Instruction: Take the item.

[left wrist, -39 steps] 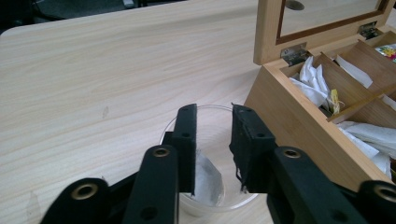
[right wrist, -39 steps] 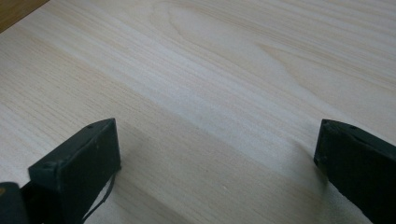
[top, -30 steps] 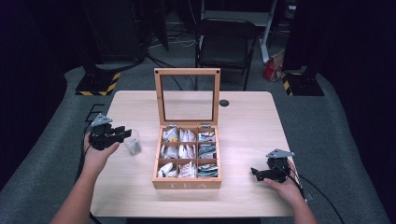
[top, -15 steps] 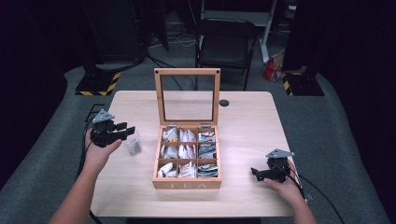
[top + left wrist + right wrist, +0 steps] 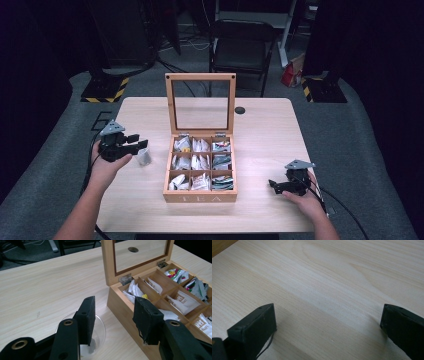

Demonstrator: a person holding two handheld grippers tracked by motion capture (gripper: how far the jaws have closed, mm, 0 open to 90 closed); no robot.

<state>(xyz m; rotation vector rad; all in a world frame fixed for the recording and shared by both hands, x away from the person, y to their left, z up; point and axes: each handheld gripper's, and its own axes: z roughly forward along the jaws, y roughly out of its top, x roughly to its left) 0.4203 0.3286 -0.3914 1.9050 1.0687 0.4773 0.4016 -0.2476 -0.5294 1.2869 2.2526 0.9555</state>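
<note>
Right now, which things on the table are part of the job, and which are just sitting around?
Part of the job:
- glass cup with something white inside, under the left gripper
- wooden tea box, lid up, sachets in its compartments

Just sitting around:
- right gripper, fingers apart over bare table
- black folding chair
- small dark disc

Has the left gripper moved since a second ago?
Yes, slightly. In the high view the left gripper has drawn up and away from the glass cup beside the tea box; its jaws have just been opening, nothing gripped.
</note>
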